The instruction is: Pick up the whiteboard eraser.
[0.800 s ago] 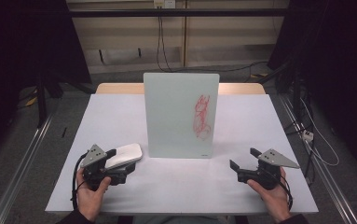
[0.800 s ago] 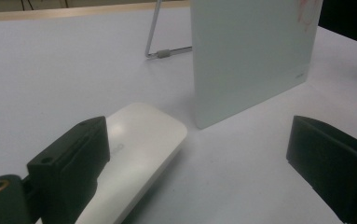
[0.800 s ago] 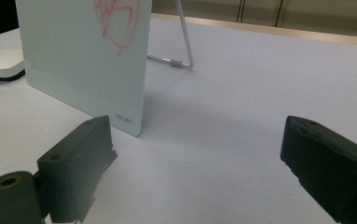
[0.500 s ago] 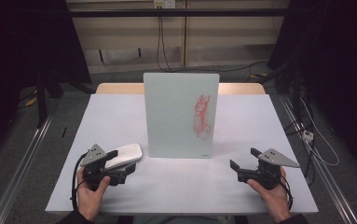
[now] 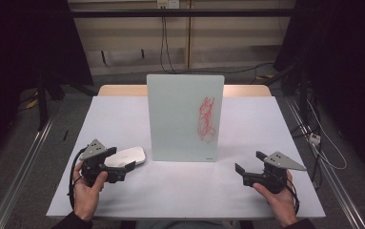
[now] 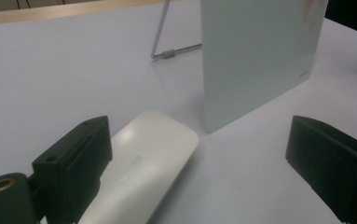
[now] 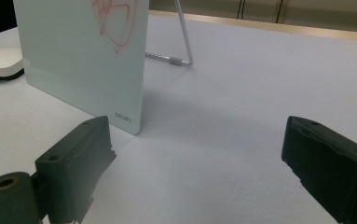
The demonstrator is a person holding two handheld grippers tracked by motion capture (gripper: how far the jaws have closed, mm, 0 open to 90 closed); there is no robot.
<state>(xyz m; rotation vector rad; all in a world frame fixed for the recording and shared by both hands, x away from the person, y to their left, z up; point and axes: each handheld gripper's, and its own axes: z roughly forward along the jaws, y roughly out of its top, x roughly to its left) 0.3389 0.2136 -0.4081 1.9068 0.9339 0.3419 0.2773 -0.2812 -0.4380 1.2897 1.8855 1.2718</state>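
Starting at the near left, my left gripper has its jaws spread wide around the white eraser, which lies flat on the white table; one jaw sits beside it and the pads do not press it, so I judge the pick-up not yet made. Just right of it the whiteboard stands upright at the middle of the table on its wire stand, and the red scribble on its right half is untouched, so all the wiping is left. At the near right, my right gripper rests wide open, holding nothing.
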